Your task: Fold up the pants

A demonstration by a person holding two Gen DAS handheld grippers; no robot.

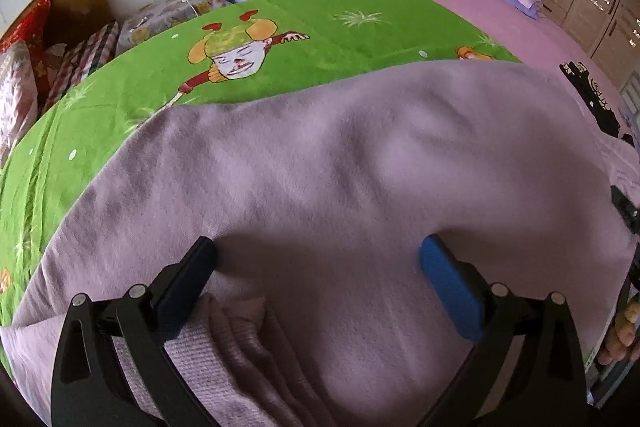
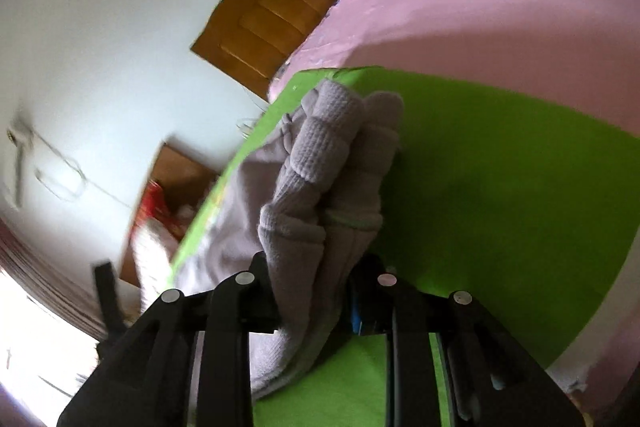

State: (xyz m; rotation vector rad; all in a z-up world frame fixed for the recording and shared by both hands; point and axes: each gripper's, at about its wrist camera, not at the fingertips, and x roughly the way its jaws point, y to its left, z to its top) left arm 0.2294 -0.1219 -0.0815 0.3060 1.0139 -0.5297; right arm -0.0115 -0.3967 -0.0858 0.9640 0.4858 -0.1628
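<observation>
In my left wrist view, the pants lie flat on the green sheet, long axis running across the frame, soft lilac fleece with a ribbed band at lower left; my left gripper stands wide open above them, holding nothing. In my right wrist view, my right gripper is clamped on a bunched ribbed end, the fabric trailing away over the sheet.

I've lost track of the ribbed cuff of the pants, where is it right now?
In the right wrist view, the ribbed cuff is bunched between the right gripper's closed fingers, lifted over the green sheet.
</observation>
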